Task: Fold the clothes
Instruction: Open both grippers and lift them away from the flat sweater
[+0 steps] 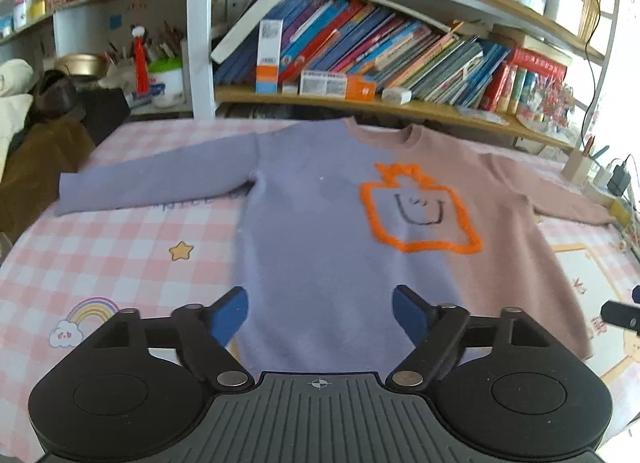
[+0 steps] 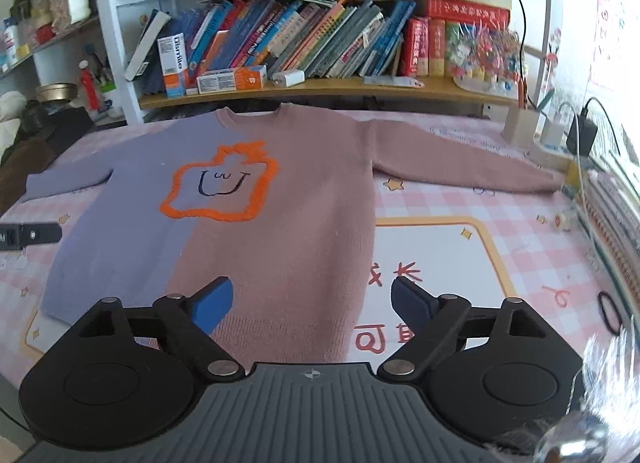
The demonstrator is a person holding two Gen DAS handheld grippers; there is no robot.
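A two-tone purple and pink sweater [image 1: 320, 223] lies flat, sleeves spread, on a pink checked tablecloth [image 1: 120, 255] below the bookshelf [image 2: 320, 87], the left gripper [image 1: 318, 317] and right gripper [image 2: 310, 305] hovering wide open and empty above its hem, folding seemingly not begun, likely needing a sleeve pinched next.

The sweater [image 1: 328, 231] lies flat on the table [image 1: 120, 255], sleeves spread sideways, before the bookshelf [image 1: 360, 99].
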